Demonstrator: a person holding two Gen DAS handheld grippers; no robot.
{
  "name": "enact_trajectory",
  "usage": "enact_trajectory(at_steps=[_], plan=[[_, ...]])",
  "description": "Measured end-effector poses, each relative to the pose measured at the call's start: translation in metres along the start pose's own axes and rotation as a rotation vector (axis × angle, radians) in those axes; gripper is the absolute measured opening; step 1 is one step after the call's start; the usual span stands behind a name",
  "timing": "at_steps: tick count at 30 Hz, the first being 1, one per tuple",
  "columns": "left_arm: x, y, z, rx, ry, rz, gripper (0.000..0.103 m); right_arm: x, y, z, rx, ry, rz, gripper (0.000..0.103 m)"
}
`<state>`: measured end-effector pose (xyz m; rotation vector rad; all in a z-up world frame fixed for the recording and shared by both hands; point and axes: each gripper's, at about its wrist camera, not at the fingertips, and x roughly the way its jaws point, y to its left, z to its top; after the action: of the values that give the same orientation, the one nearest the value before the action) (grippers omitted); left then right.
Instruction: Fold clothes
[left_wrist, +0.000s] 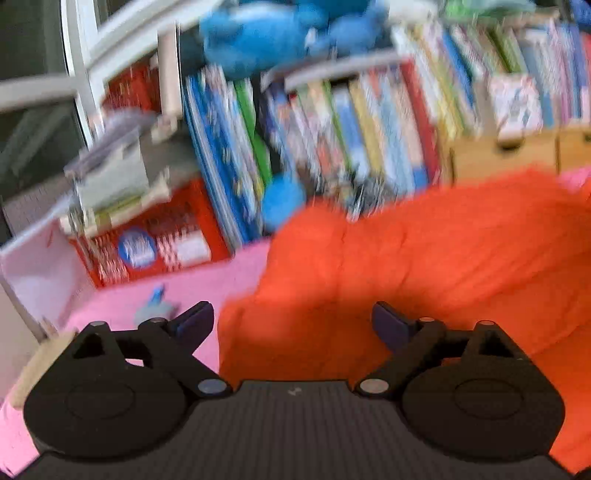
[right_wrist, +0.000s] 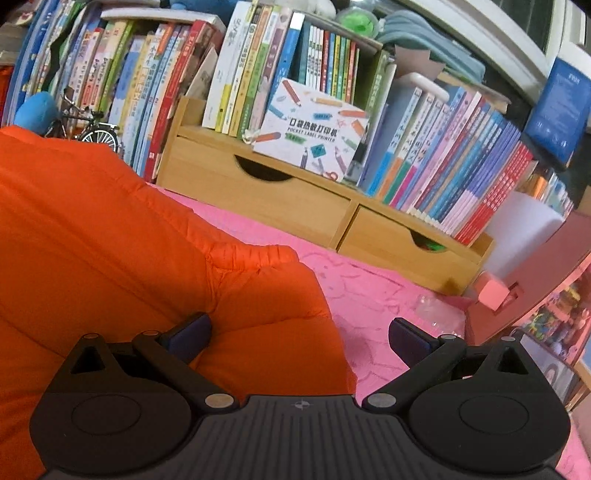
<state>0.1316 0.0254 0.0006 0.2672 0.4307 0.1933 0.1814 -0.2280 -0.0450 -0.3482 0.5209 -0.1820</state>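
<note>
Your orange jacket (right_wrist: 110, 240) is the biggest thing here, heaped on the pink cover (right_wrist: 376, 291) and filling the left of your right wrist view and the right of the blurred left one; a gathered cuff (right_wrist: 255, 254) lies at its near edge. Behind it stand rows of books (right_wrist: 155, 85) over a wooden drawer unit (right_wrist: 280, 192), with a printer box (right_wrist: 314, 129) leaning on top. Your right gripper (right_wrist: 299, 336) has its jaws wide, the jacket's edge lying between them, not pinched. Your left gripper (left_wrist: 291, 321) also stands wide over the jacket, gripping nothing.
</note>
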Motion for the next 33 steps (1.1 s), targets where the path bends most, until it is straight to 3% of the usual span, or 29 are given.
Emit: enact_trajectory(at_steps=[3,6,10,13,15,18,22,33], plan=[[-0.028,-0.018,0.035,-0.012,-0.121,-0.081,0.097,0.002,-0.003,0.000,0.018,0.012,0.019,0.103],[-0.026,-0.059,0.062,0.068,-0.164,-0.126,0.098,0.002,-0.004,0.000,0.025,0.015,0.025,0.103],[0.018,-0.112,0.068,0.217,-0.094,-0.082,0.098,0.002,-0.003,0.000,0.020,0.011,0.019,0.103],[0.059,-0.127,0.053,0.320,-0.020,0.018,0.098,0.002,-0.003,0.000,0.021,0.010,0.020,0.103],[0.076,-0.117,0.037,0.329,-0.011,0.054,0.103,0.002,-0.003,0.000,0.021,0.009,0.020,0.103],[0.091,-0.086,0.032,0.243,0.030,0.054,0.103,0.000,-0.003,0.000,0.025,0.005,0.026,0.103],[0.100,-0.060,0.021,0.272,0.003,0.105,0.103,-0.001,-0.003,0.001,0.018,-0.005,0.030,0.103],[0.117,-0.003,0.012,0.096,0.108,0.086,0.103,-0.002,-0.002,0.001,0.015,-0.010,0.035,0.103]])
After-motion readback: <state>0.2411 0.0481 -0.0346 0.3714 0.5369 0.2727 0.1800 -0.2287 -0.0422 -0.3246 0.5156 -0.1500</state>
